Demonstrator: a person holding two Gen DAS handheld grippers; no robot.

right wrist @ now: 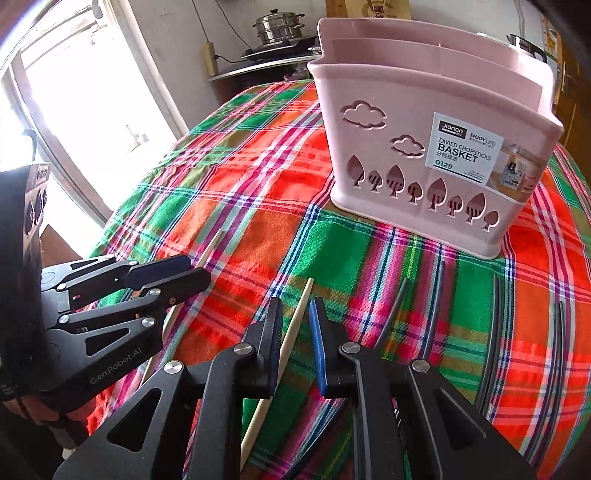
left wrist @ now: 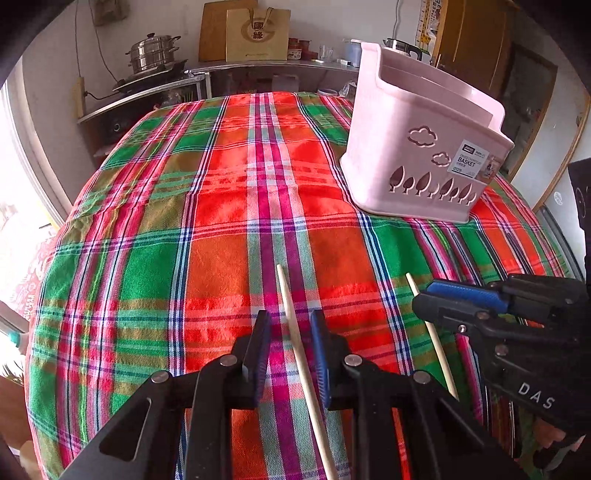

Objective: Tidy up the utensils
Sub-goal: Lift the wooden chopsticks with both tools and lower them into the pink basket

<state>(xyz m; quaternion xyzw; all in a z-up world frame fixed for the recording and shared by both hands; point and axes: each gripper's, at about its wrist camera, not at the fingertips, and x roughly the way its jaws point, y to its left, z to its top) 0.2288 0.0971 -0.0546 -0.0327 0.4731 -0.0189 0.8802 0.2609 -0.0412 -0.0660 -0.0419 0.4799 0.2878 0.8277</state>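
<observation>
A pink divided chopstick basket (left wrist: 417,147) (right wrist: 424,155) stands upright on the plaid tablecloth. My left gripper (left wrist: 290,321) is open around a light wooden chopstick (left wrist: 295,332) that lies on the cloth between its fingers. My right gripper (right wrist: 295,310) is open around a second wooden chopstick (right wrist: 291,332) lying on the cloth. In the left wrist view the right gripper (left wrist: 424,295) shows at the right, over that second chopstick (left wrist: 437,343). In the right wrist view the left gripper (right wrist: 199,271) shows at the left, over the first chopstick (right wrist: 210,249).
Several dark grey chopsticks (right wrist: 436,306) lie on the cloth right of my right gripper. A counter behind the table holds a steel steamer pot (left wrist: 153,55), a brown paper bag (left wrist: 256,35) and a kettle (right wrist: 526,46). A bright window (right wrist: 88,92) is at the left.
</observation>
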